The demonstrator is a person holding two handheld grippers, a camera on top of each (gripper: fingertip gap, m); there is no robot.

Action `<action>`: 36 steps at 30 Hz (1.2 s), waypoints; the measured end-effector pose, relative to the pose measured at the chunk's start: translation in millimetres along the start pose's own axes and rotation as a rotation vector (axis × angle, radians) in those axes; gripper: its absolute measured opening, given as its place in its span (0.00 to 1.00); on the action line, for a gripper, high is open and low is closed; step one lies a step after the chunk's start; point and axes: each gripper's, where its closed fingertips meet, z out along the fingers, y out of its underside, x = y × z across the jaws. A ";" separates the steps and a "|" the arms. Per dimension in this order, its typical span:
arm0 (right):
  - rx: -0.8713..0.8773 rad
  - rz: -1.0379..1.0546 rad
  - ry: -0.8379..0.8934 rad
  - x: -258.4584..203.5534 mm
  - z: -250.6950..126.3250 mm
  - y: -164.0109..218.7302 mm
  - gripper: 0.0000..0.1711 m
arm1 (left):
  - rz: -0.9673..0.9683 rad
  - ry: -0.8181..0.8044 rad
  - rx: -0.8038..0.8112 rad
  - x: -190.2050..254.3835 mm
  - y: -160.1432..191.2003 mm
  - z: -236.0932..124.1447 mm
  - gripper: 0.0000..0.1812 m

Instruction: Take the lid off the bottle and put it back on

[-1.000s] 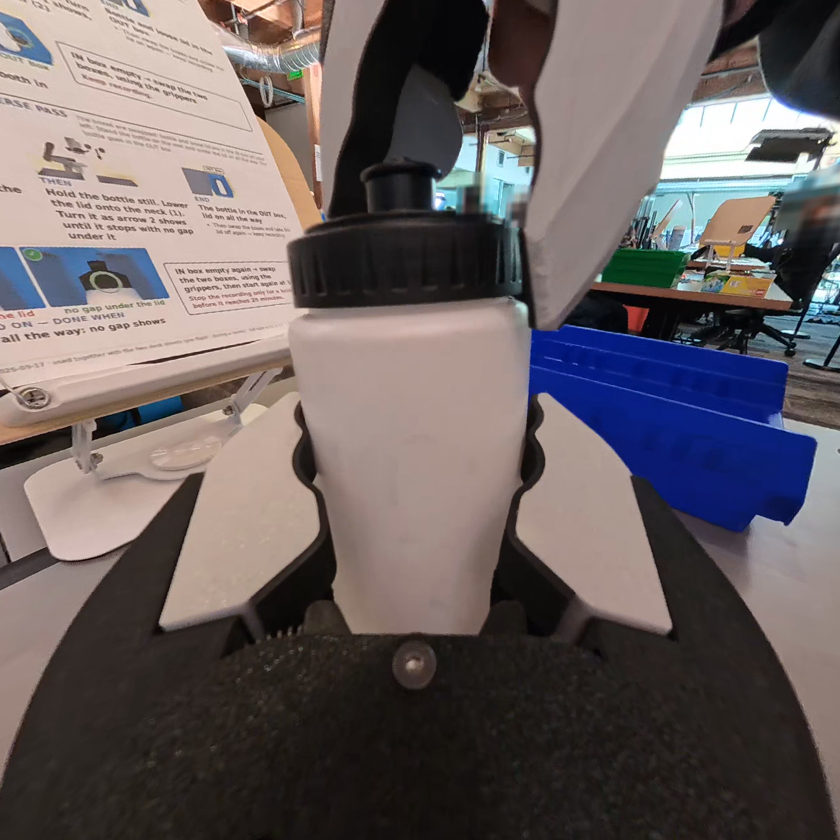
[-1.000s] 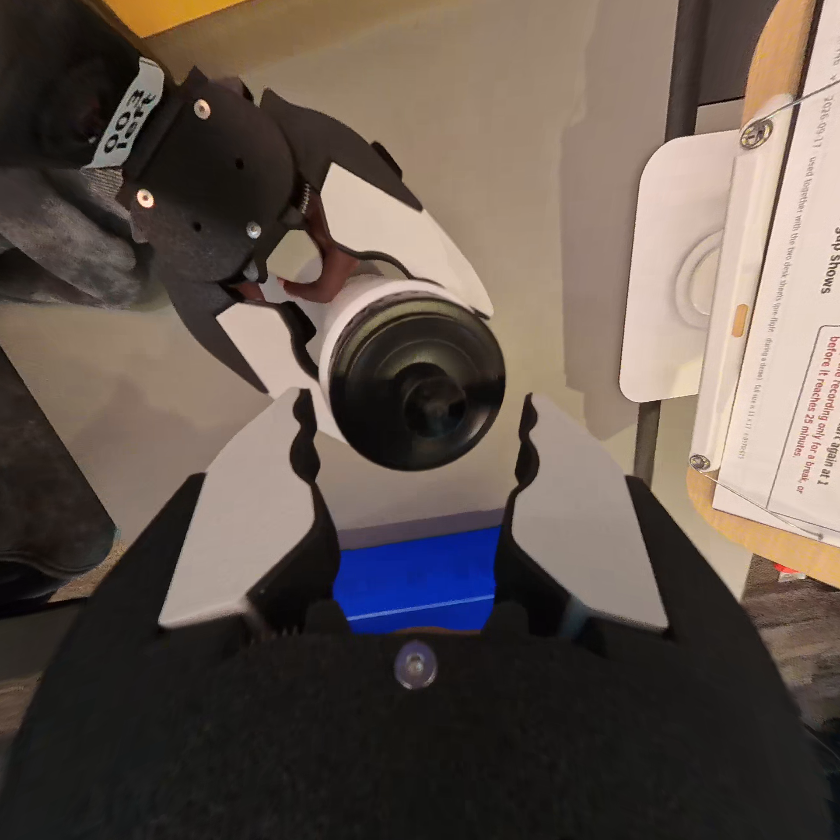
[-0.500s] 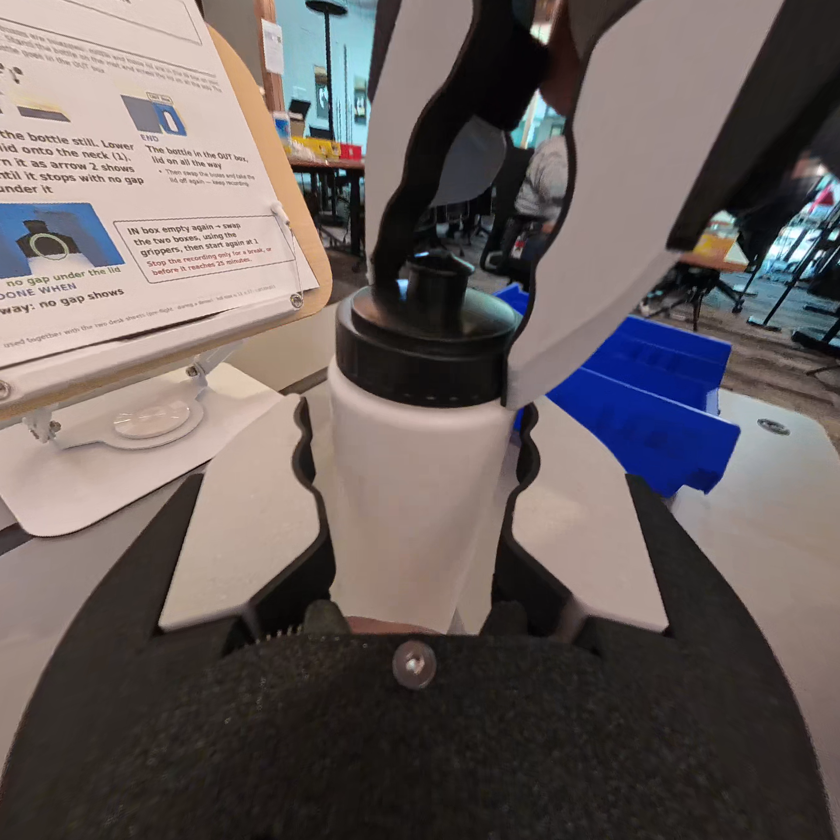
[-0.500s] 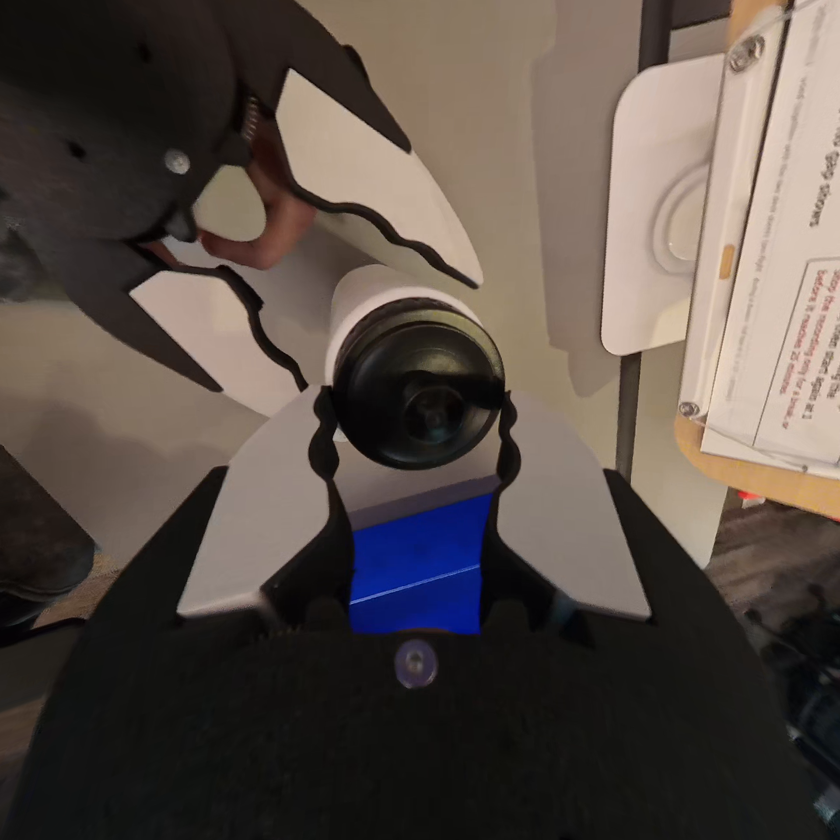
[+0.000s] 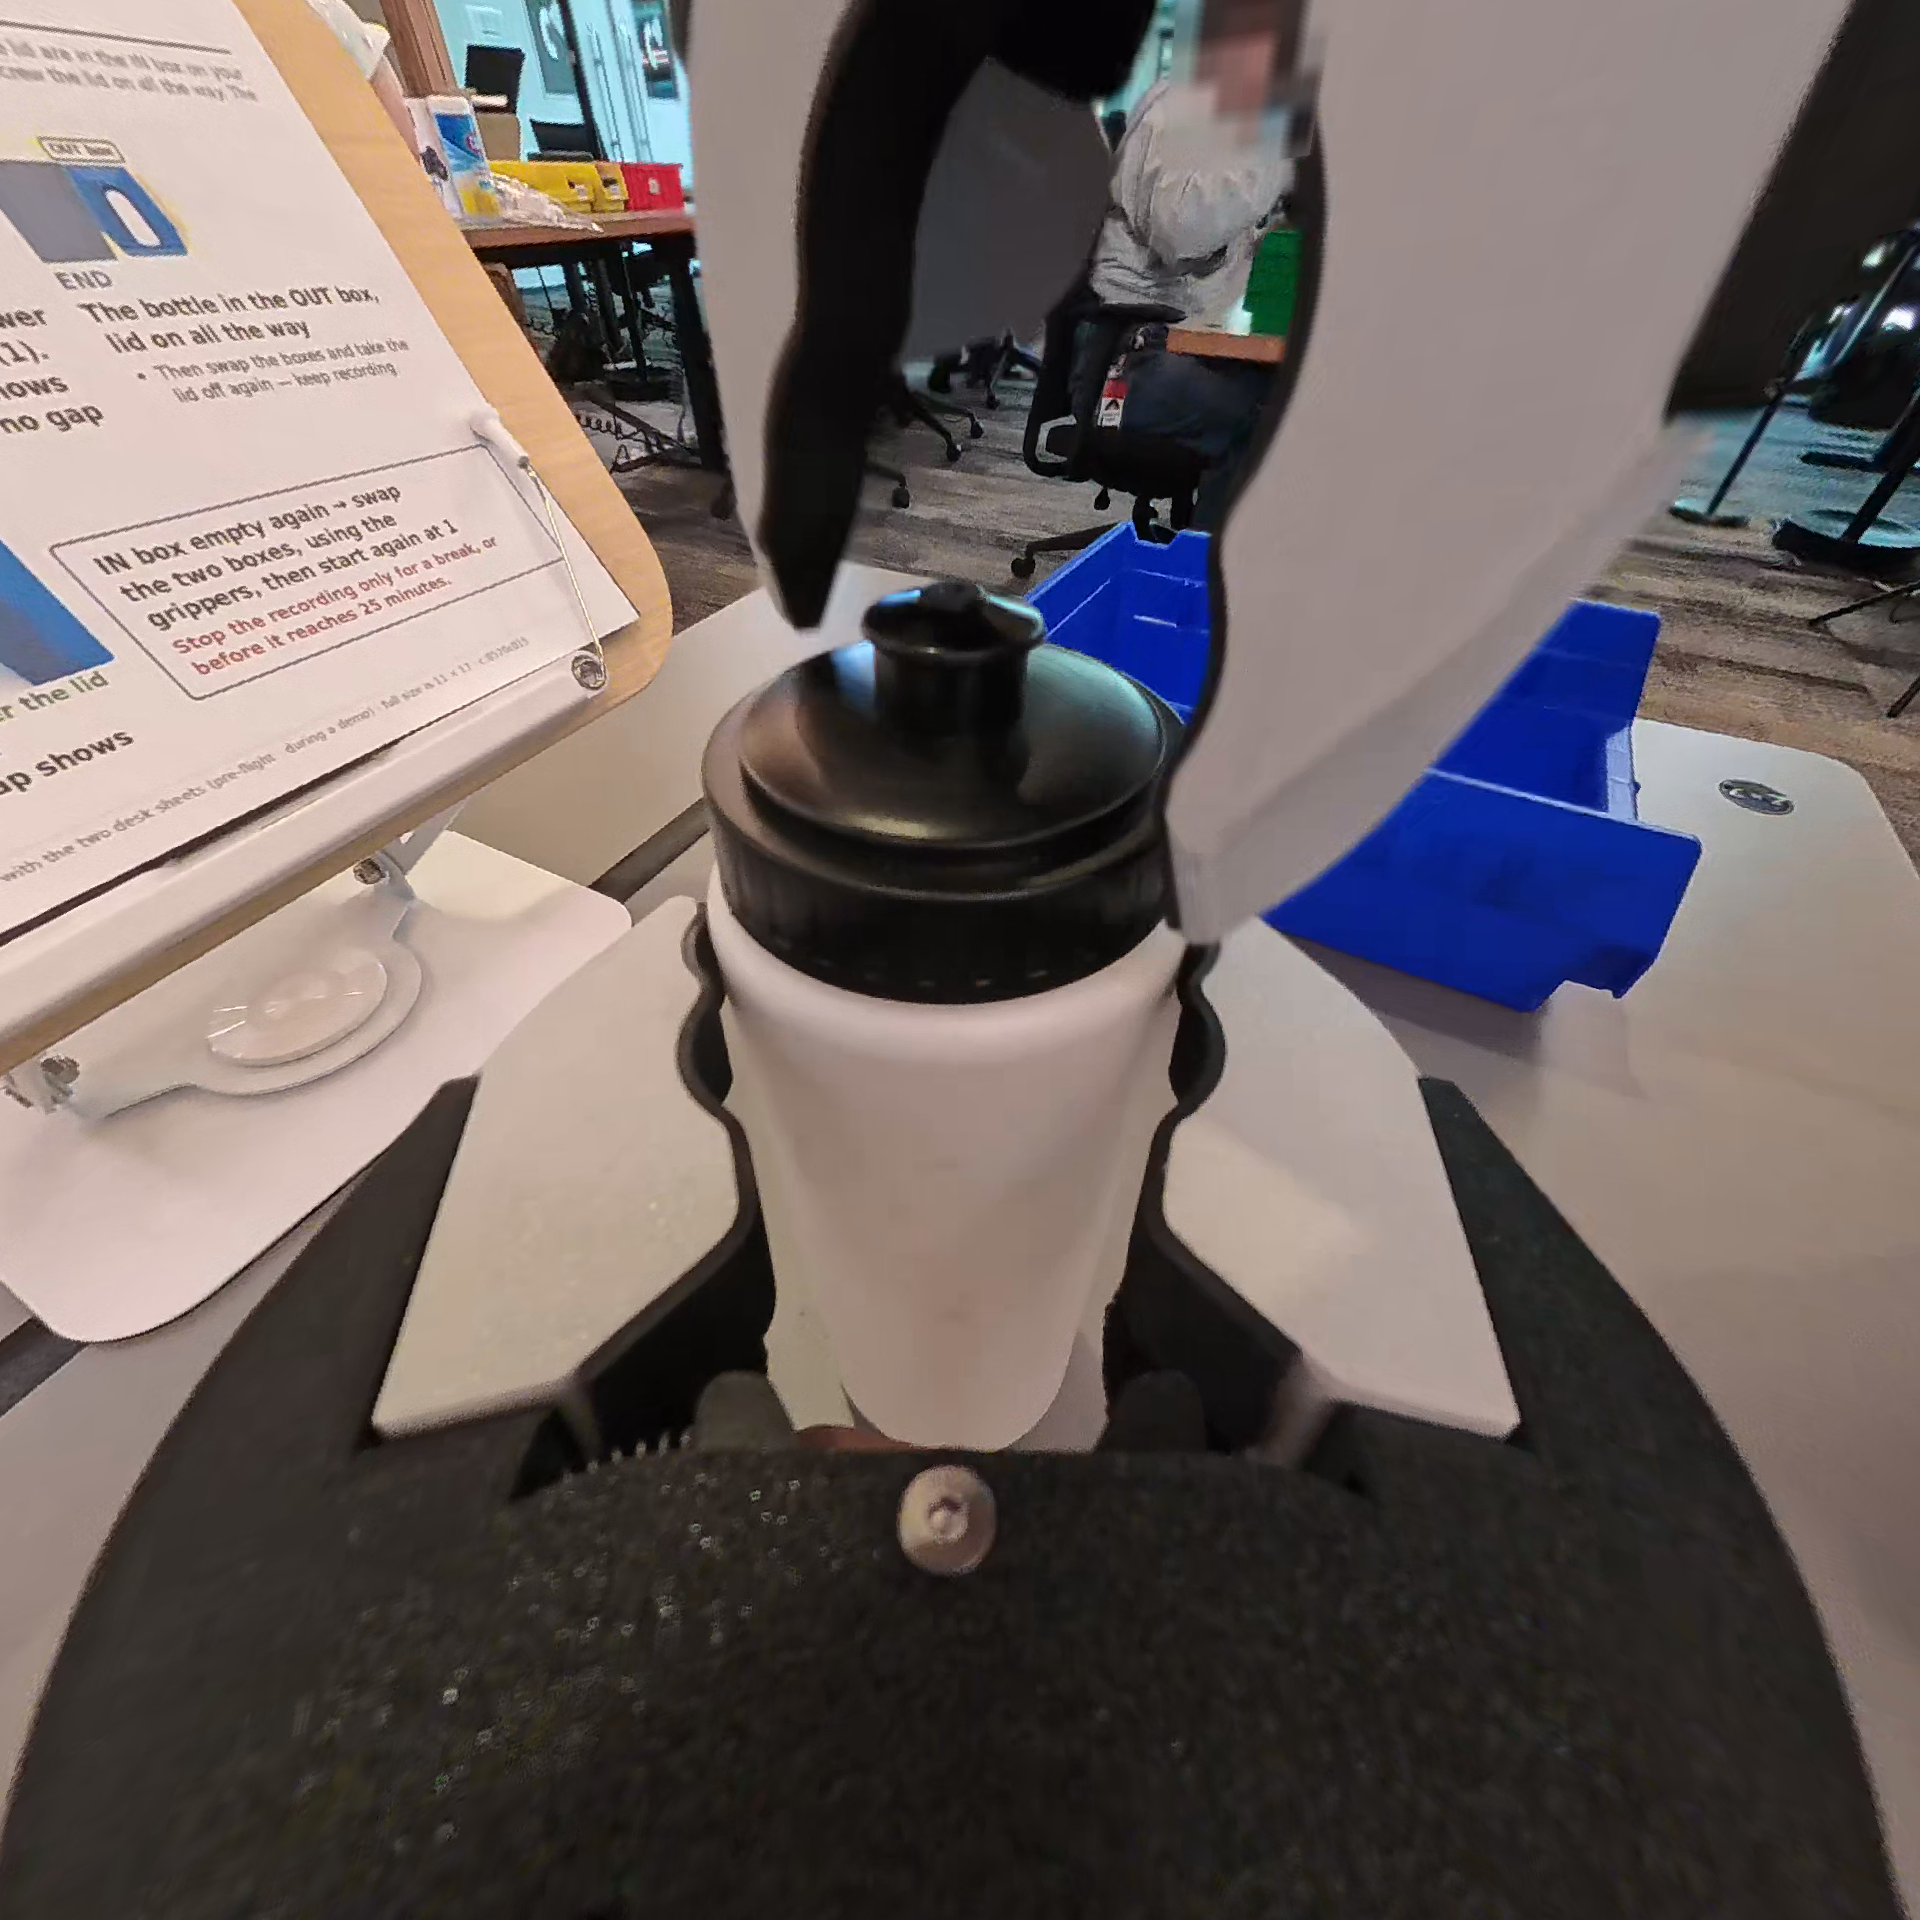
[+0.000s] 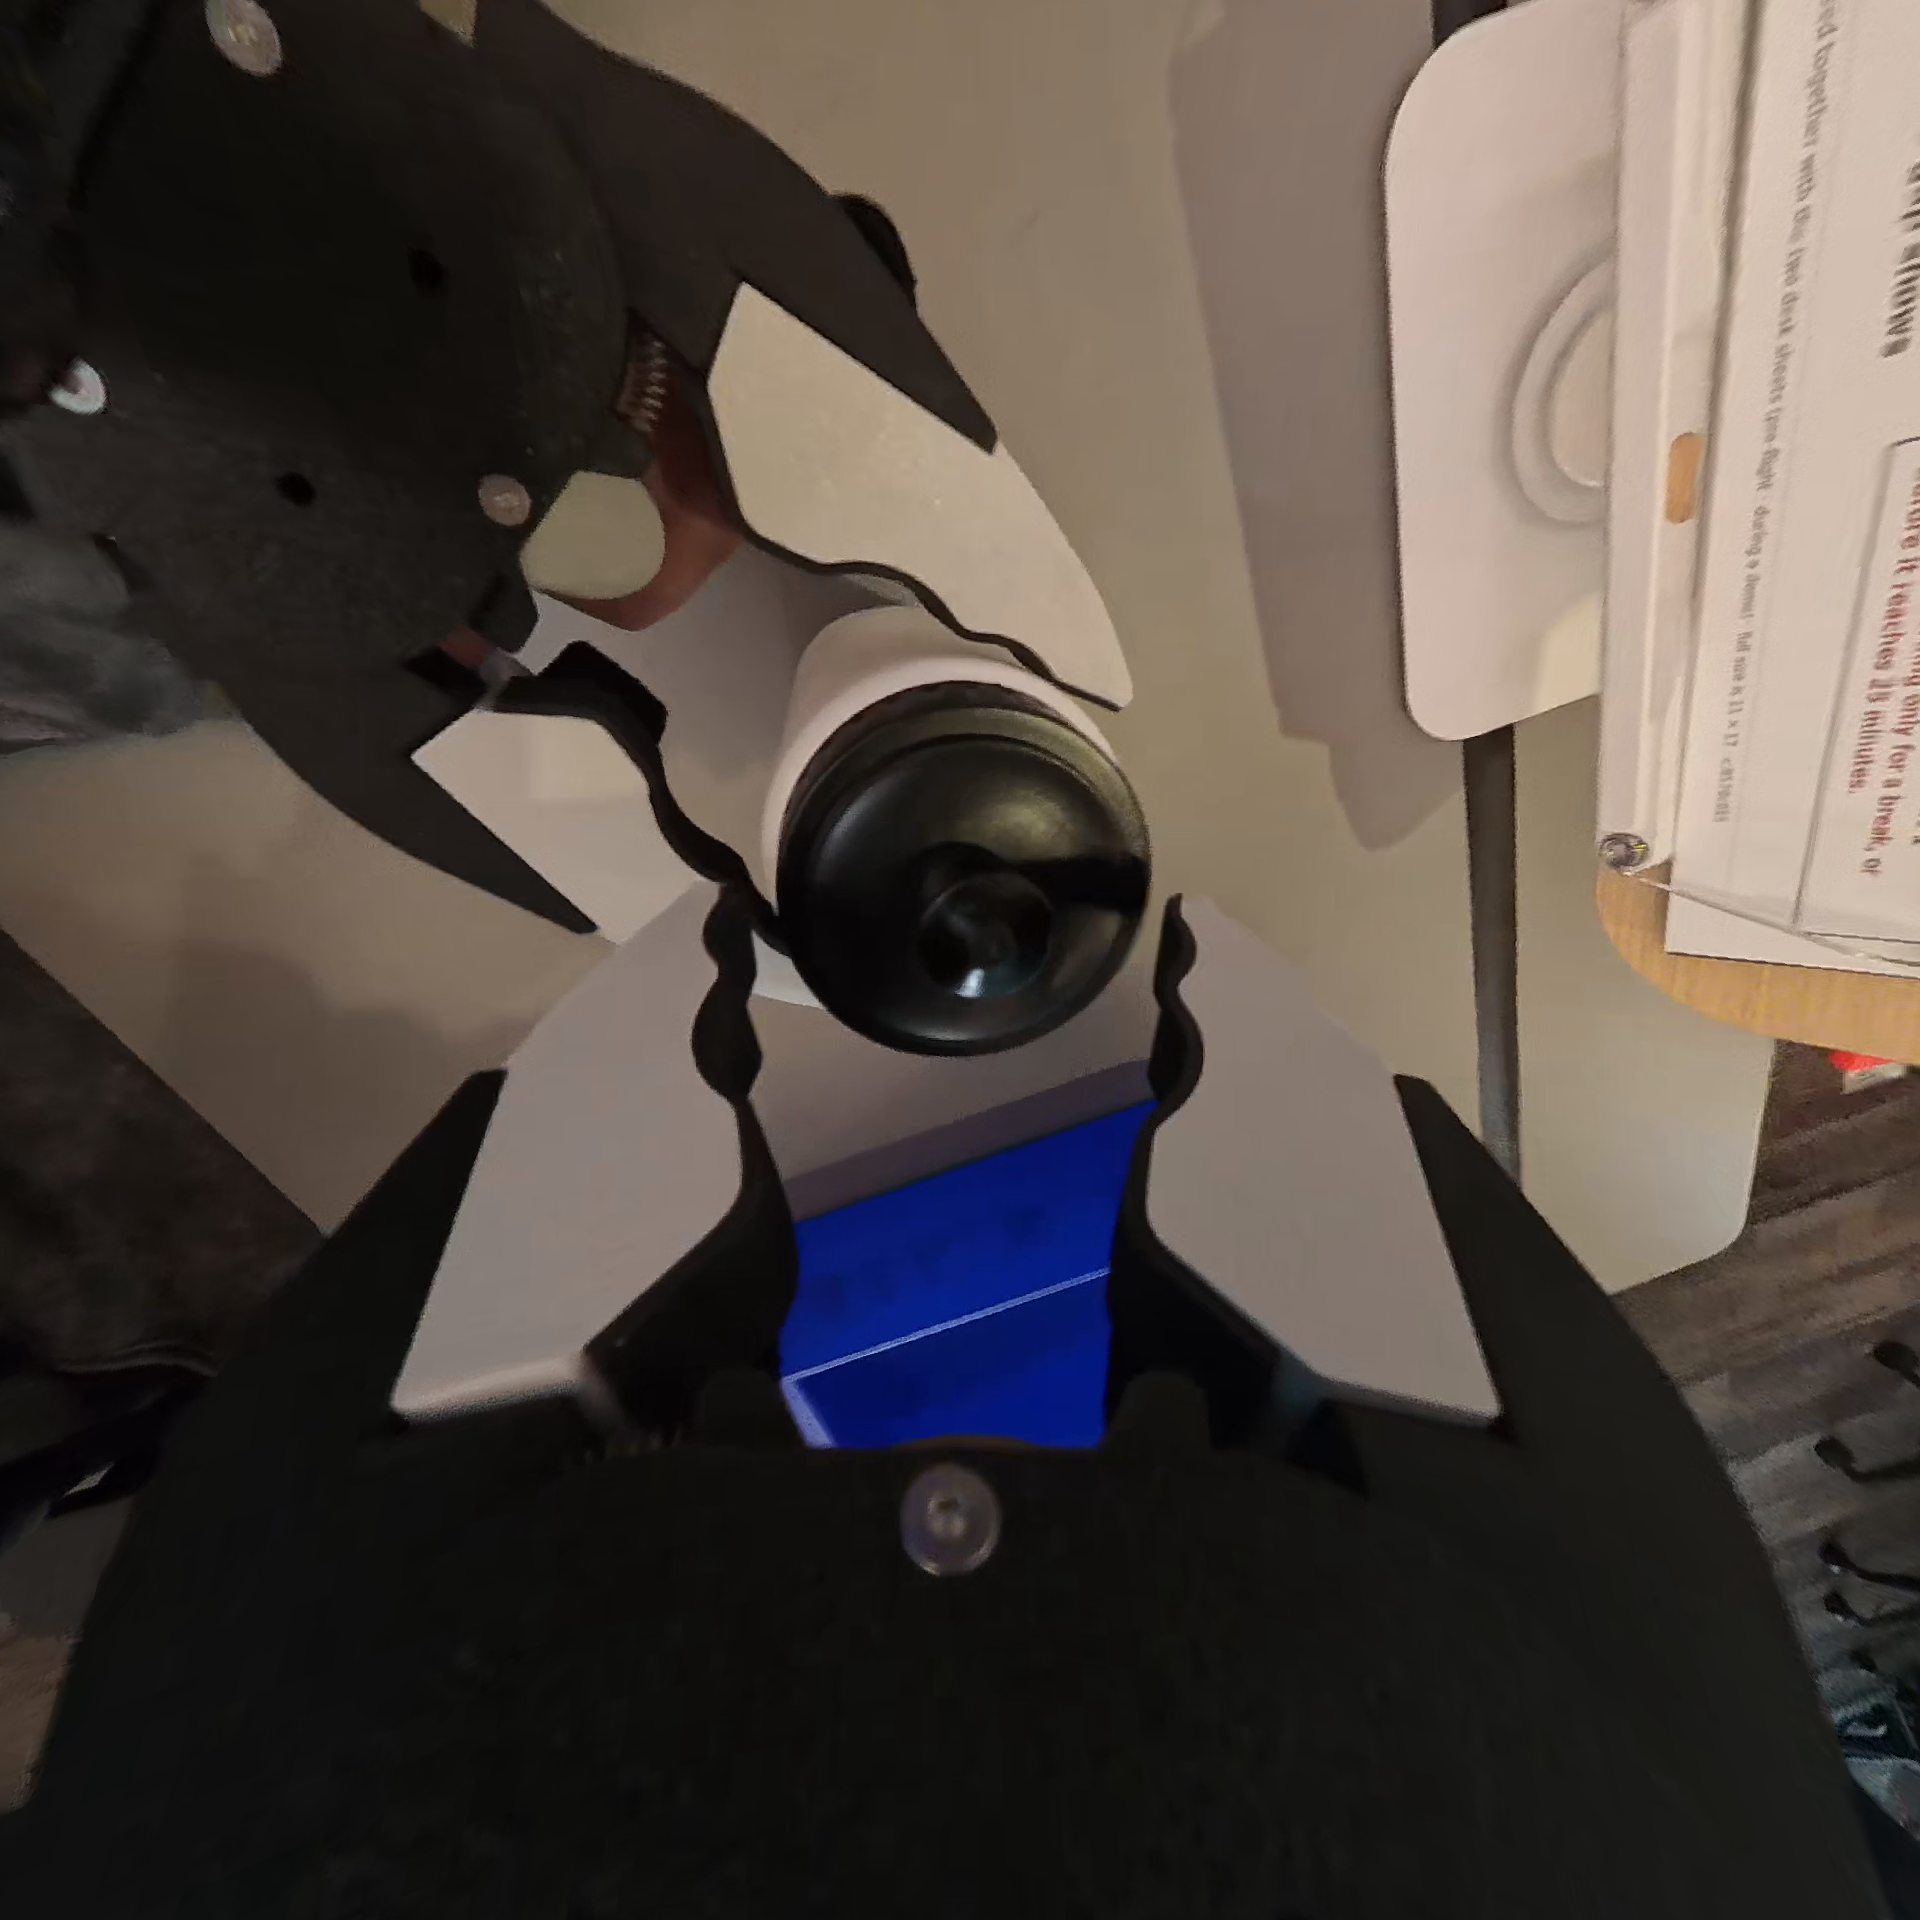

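A white plastic bottle (image 5: 940, 1174) with a smooth, matte, slightly tapering body is held upright above the pale tabletop (image 5: 1714, 1122), clenched on both sides of its body by the left gripper (image 5: 943, 997), whose broad white fingers (image 5: 582, 1153) are edged with wavy black rubber pads. The bottle is topped by a black lid (image 5: 935, 821), glossy and domed, with a finely ribbed skirt and a round pull spout at its centre; the lid is seated on the neck, with no gap seen under the skirt. The right gripper (image 6: 945, 935) is pointed down over the lid with its jaws spread: in the right wrist view the lid (image 6: 961, 894) is seen end-on between the fingertips, with clear space on the right side, while on the left side contact cannot be told. In the left wrist view one white finger (image 5: 1455, 416) of the right gripper reaches down beside the lid's skirt and the other tip hangs just above the spout. A blue plastic bin (image 5: 1475, 831) lies on the table behind the bottle, and a printed instruction sheet on a wooden board (image 5: 582, 436), carried by a white metal stand (image 5: 260, 1039), is seen to the left.
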 end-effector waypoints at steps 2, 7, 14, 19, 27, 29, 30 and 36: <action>0.030 0.009 0.009 4.7 -6.0 -2.9 0.45 | -0.002 0.000 0.015 0.1 -0.3 0.1 0.46; 0.015 0.072 -0.025 5.0 4.2 -1.7 0.46 | -0.002 -0.003 0.025 0.4 -0.4 -0.2 0.46; -0.039 0.064 -0.038 -3.7 9.1 -0.3 0.42 | 0.013 0.008 0.028 1.9 0.1 -1.9 0.46; -0.101 -0.093 -0.072 1.5 9.5 2.1 0.42 | 0.025 -0.004 0.027 -1.7 1.4 -0.8 0.45; -0.200 -0.514 -0.041 6.2 9.1 5.0 0.41 | 0.033 0.010 0.036 -1.2 2.2 -2.0 0.45; -0.173 -0.609 -0.033 6.5 9.2 4.6 0.42 | 0.034 0.020 0.041 -0.4 2.2 -2.1 0.45; -0.153 -0.667 -0.030 6.2 9.3 4.2 0.41 | 0.037 0.025 0.043 0.1 2.2 -2.3 0.45; -0.062 -0.742 -0.037 5.6 9.4 1.7 0.42 | 0.035 0.041 0.049 1.1 2.0 -2.2 0.45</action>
